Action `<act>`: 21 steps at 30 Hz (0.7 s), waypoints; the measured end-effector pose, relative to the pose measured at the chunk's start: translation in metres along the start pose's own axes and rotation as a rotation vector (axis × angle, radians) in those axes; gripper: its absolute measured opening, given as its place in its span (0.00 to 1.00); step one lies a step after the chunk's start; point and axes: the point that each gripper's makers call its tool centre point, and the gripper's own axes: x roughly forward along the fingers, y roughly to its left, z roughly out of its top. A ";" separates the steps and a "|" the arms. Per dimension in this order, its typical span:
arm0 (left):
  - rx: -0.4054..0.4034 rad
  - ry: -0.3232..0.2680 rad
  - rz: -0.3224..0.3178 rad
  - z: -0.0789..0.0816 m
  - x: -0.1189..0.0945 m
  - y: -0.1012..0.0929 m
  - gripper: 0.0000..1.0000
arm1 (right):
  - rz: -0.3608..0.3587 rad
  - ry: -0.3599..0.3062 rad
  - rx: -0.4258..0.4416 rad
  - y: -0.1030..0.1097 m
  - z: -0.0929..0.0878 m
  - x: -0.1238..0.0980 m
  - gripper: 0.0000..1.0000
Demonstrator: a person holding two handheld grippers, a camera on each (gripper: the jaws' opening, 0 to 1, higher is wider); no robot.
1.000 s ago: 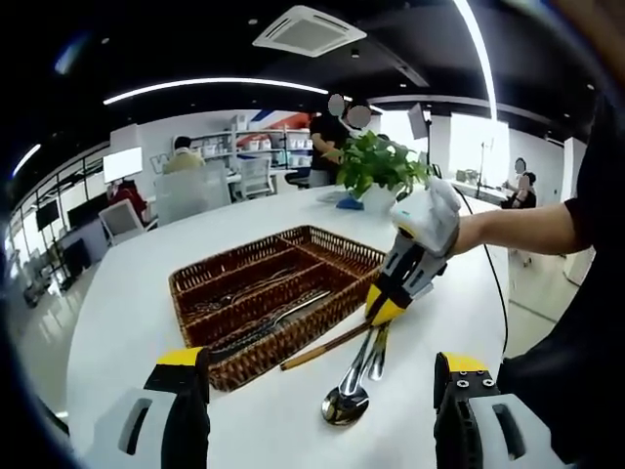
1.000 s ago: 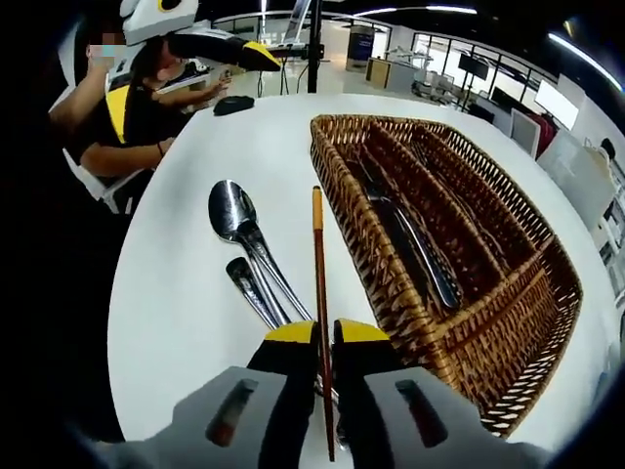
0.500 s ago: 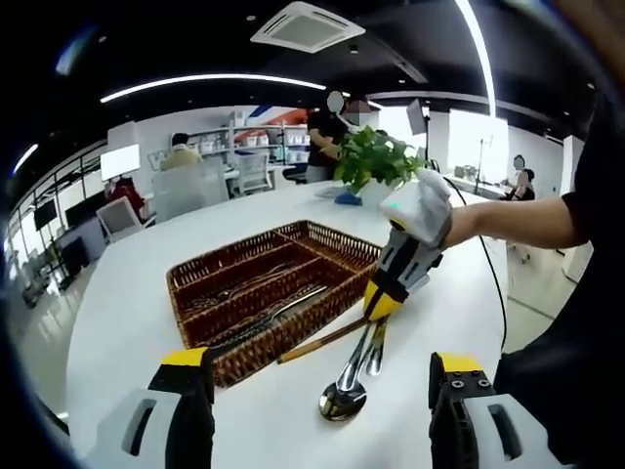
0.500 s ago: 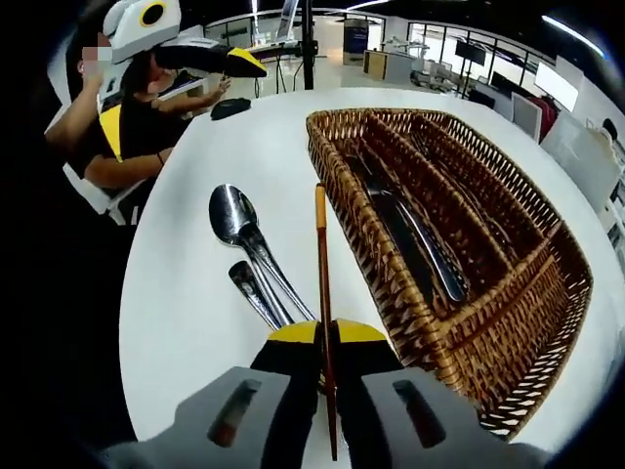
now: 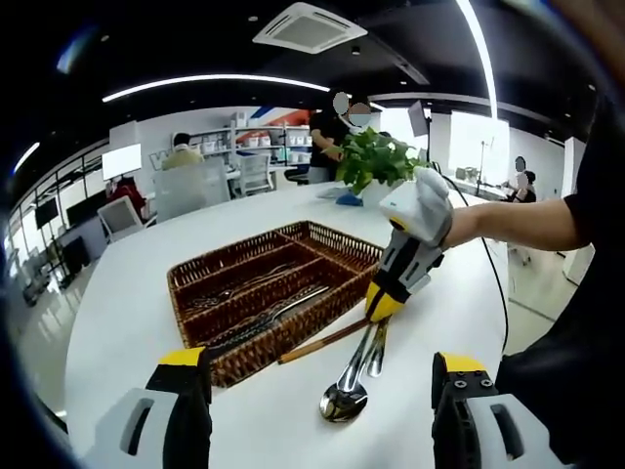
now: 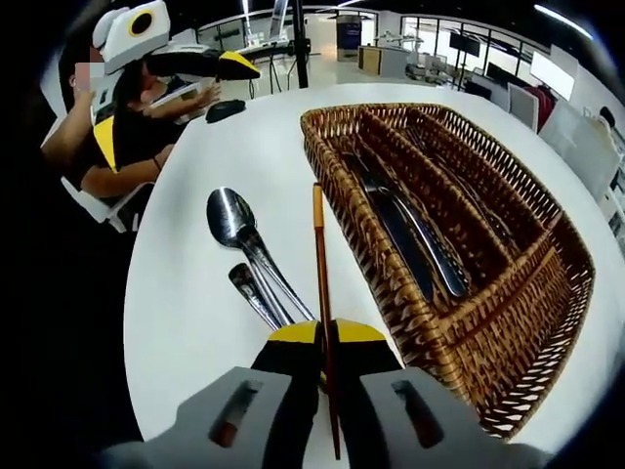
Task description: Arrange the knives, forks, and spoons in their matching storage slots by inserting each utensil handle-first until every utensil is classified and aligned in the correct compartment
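Observation:
A brown wicker tray [image 5: 234, 363] with long slots lies on the white table, with knives [image 6: 410, 244] and other cutlery in it. Beside its long side lie a large spoon [image 6: 232, 220] and a smaller spoon [image 6: 249, 288], bowls pointing away from the right gripper. My right gripper [image 6: 327, 337] is shut on a thin brown wooden stick [image 6: 319, 254] that runs along the tray's wall [image 6: 352, 234]. In the left gripper view that right gripper [image 5: 384, 305] comes in from the right above the spoons [image 5: 354, 371] and the stick [image 5: 322, 342]. My left gripper [image 5: 320, 362] stands open, nothing between its jaws.
A potted green plant [image 5: 376, 166] stands behind the tray. A small black object [image 6: 234, 106] lies at the table's far side. The person's sleeved arm [image 5: 532, 220] reaches in from the right. Bare white table [image 5: 127, 322] lies left of the tray; people and chairs are further back.
Both views have shifted slightly. The right gripper stays shut on the wooden stick in about the same place; the spoons and tray have not moved.

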 end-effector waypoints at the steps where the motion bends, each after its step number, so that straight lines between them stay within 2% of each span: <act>1: 0.000 -0.002 -0.002 0.000 0.000 0.000 0.97 | 0.003 0.003 0.013 0.001 -0.001 -0.001 0.01; 21: 0.004 -0.003 0.004 0.001 0.000 0.001 0.98 | 0.009 -0.066 0.023 0.012 0.016 -0.020 0.00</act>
